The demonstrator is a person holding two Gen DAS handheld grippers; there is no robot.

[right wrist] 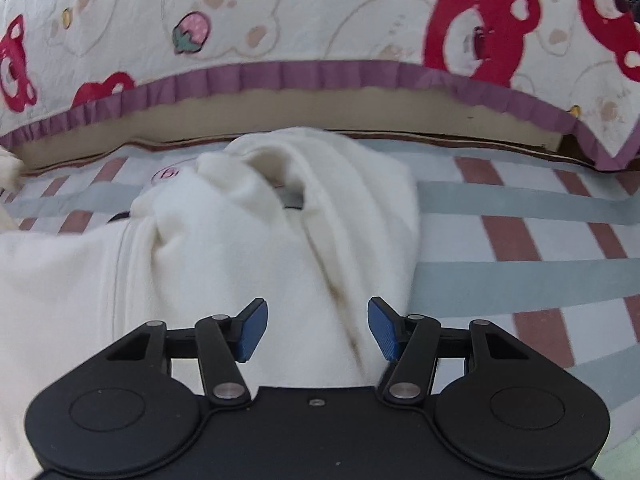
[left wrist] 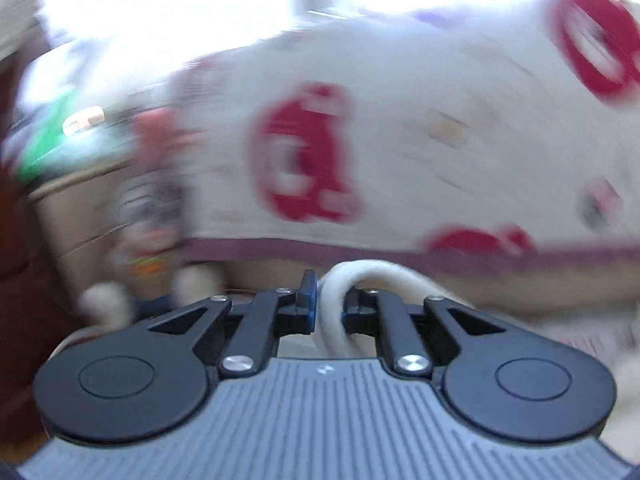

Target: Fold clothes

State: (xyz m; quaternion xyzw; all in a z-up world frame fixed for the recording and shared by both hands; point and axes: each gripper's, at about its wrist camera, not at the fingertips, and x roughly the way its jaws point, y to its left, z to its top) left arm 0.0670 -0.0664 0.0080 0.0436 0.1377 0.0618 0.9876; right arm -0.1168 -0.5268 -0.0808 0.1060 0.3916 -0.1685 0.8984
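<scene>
Left gripper [left wrist: 327, 304]: we had its blue pads pinched tight on a fold of the cream garment [left wrist: 340, 300]; view badly blurred.
Right gripper [right wrist: 317, 330]: we held it w/ jaws spread wide, gripping nothing, poised just over the cloth.
Garment [right wrist: 248, 248]: lay bunched on the striped bedsheet [right wrist: 520, 216], near the bear-print quilt [right wrist: 320, 12] w/ purple frill.
Bkgd, left view: cardboard box [left wrist: 76, 216], too smeared to tell more.

Left tool [left wrist: 325, 304] pinching cream cloth [left wrist: 334, 312], blurred bear-print quilt [left wrist: 400, 140] behind
</scene>
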